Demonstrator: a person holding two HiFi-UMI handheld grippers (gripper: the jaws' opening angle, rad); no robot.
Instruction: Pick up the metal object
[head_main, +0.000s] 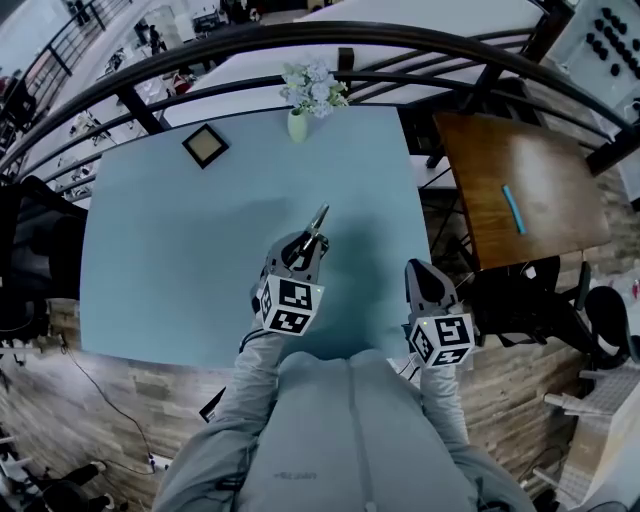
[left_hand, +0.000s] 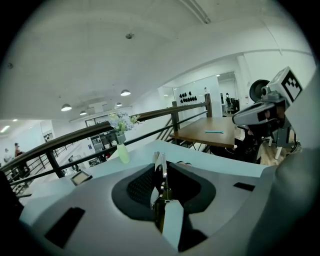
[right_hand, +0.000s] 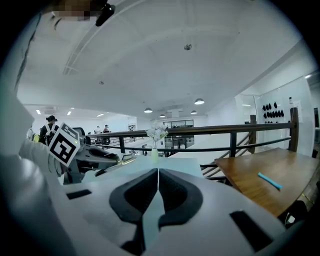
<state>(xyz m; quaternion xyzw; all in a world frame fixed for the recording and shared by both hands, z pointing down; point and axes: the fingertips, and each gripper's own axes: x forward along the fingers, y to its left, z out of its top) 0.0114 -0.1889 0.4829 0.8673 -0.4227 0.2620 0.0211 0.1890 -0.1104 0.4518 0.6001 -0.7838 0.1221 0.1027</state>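
Jaws: left gripper (head_main: 306, 242) narrow, clamped on the metal object (left_hand: 159, 164), whose tip sticks out ahead of the pads. I read it as held over the blue table (head_main: 150, 250). Right gripper (right_hand: 158, 176) jaws pressed together, nothing between them, near the table's front edge.

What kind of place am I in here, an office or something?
Probably a mezzanine in an open-plan office or workshop: a dark railing curves round the pale blue table, a wider hall with ceiling lights opens beyond it, and a wooden table stands alongside.
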